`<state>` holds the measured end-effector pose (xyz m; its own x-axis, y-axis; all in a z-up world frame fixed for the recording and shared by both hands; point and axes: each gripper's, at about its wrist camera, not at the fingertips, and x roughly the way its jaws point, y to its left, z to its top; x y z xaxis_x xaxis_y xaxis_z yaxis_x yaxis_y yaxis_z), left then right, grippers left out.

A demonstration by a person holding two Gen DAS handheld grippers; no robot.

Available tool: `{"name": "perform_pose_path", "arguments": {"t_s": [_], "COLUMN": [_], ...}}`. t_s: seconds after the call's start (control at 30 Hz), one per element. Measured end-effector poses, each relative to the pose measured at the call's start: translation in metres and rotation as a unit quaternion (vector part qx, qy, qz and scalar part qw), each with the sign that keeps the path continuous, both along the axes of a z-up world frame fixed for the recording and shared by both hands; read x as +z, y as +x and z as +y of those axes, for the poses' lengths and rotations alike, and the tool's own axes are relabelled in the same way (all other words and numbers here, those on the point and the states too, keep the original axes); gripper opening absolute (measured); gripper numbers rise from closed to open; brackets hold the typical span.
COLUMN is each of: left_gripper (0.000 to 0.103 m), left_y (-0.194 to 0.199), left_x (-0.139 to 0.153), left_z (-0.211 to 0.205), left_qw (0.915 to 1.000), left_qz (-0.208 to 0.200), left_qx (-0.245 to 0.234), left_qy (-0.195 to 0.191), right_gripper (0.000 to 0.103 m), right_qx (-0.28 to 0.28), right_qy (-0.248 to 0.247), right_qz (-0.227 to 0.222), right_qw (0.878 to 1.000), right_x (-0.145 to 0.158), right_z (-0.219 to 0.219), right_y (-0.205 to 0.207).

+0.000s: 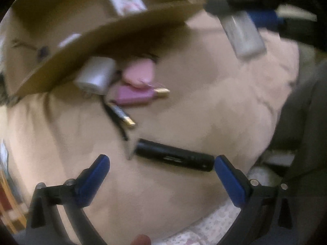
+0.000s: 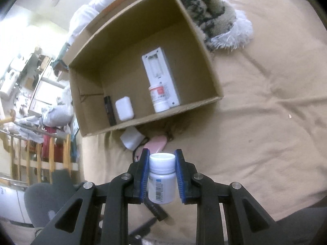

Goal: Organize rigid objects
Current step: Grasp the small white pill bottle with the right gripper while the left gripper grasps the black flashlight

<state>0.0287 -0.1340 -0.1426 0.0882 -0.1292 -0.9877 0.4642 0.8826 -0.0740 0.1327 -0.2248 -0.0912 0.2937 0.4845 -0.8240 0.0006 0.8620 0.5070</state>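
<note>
1. Pill bottle (image 2: 162, 180), white with a barcode label, sits clamped between the blue pads of our right gripper (image 2: 162, 159); the jaws are narrow and pressed on its sides, cap pointing away from us toward the cardboard box (image 2: 212, 77), long axis running along the fingers
2. Only the right wrist view lets us look into the box: a white remote (image 2: 161, 77) lying flat, a second pill bottle with a red label (image 2: 159, 98) resting on it, a white earbud case (image 2: 124, 108) and a slim black stick (image 2: 109, 110) along the near wall
3. Only the left wrist view shows our left gripper (image 1: 161, 163), jaws spread wide with nothing between the pads, over the tan bedsheet (image 1: 224, 102); a black cylindrical device (image 1: 173, 158) lies crosswise just beyond the fingertips, one end near the right pad
4. In that blurred view the held bottle hangs at upper right in the right gripper (image 1: 243, 18)
5. Between us and the box lie a white charger (image 1: 96, 75), a pink oval item (image 1: 139, 74), a purple piece with a gold tip (image 1: 139, 96) and a dark cable with a gold plug (image 1: 122, 114)
6. A furry patterned blanket (image 2: 206, 12) lies behind the box
</note>
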Motion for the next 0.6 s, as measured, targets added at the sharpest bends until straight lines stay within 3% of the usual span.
{"name": "perform_pose_path", "arguments": {"t_s": [0.2,0.3,0.33,0.37,0.6], "left_gripper": [0.102,0.102,0.098,0.086,0.086], "left_y": [0.000,0.005,0.006,0.007,0.011], "left_x": [-0.015,-0.024,-0.024,-0.023,-0.012], "left_z": [-0.024,-0.025,-0.025,-0.024,-0.015], "left_qw": [0.9978,0.9977,0.9979,0.9981,0.9992], "left_qz": [0.001,0.011,0.009,0.007,-0.001], "left_qx": [-0.063,-0.061,-0.059,-0.057,-0.037], "left_qy": [0.021,0.028,0.025,0.021,0.017], "right_gripper": [0.026,0.026,0.026,0.026,0.026], "right_qx": [-0.011,-0.012,-0.012,-0.010,-0.003], "right_qy": [0.010,0.010,0.008,0.008,0.000], "right_qz": [0.004,0.005,0.006,0.006,0.004], "right_qw": [1.000,1.000,1.000,1.000,1.000], "right_x": [-0.001,-0.002,-0.002,-0.003,-0.002], "right_z": [-0.005,-0.005,-0.004,-0.003,0.001], "right_y": [0.001,0.002,0.002,0.003,0.003]}}
